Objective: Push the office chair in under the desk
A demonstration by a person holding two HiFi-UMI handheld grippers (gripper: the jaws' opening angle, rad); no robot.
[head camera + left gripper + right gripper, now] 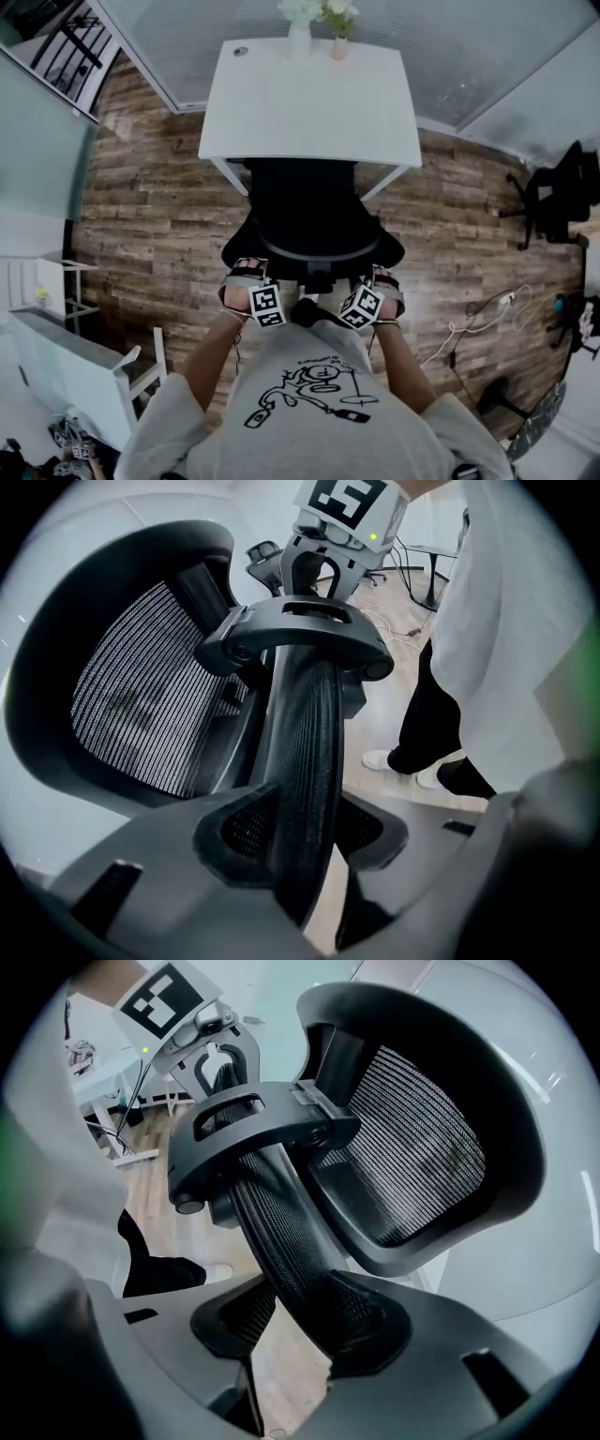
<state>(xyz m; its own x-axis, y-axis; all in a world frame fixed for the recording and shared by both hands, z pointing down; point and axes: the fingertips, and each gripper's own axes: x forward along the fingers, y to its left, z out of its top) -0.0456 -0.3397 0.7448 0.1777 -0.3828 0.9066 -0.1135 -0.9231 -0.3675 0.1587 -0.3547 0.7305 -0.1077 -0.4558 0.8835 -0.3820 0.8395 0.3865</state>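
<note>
Right up close, the left hand-held gripper (246,278) and the right hand-held gripper (382,281) are each clamped on one end of the mesh headrest (305,733). Just beyond, the office chair (305,202) stands on the wood floor (159,216), its front tucked beneath the near edge of the white surface (309,103). Two small vases (299,37) stand at the far edge.

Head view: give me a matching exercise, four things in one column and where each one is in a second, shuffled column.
Things:
1. office chair
2. desk
3. white vase
4. cable

Places:
A. on the desk's far edge
B. loose on the wood floor, right side
C. backed against the frosted wall
D. front tucked under the desk's near edge

Pairs: 1-D, 2-C, 3-A, 4-B.
</note>
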